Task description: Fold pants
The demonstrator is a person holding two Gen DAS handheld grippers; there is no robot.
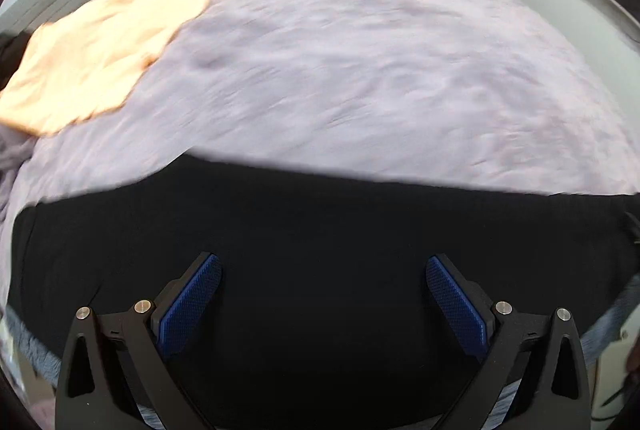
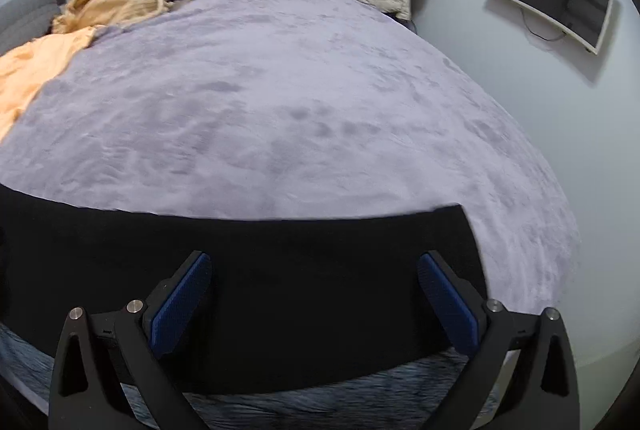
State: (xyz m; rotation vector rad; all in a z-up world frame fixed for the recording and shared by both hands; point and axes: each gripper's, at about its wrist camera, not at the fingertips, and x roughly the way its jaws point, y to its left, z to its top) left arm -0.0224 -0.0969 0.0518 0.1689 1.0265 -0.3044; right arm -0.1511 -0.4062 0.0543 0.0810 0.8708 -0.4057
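**Both jaws released over black pants on the bed**

The black pants [image 1: 320, 250] lie flat as a dark band across the lower part of both frames, on the lavender bed cover [image 2: 300, 102]. The left gripper [image 1: 323, 304] and right gripper [image 2: 314, 300] hang above them, jaws spread wide, holding nothing. An orange cloth [image 1: 92, 58] lies upper left

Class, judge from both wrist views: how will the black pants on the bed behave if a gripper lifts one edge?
The black pants lie flat, following the lilac blanket, so they are likely floppy and would drape. Their matte knit looks unlikely to slip from the pads. Probably light.
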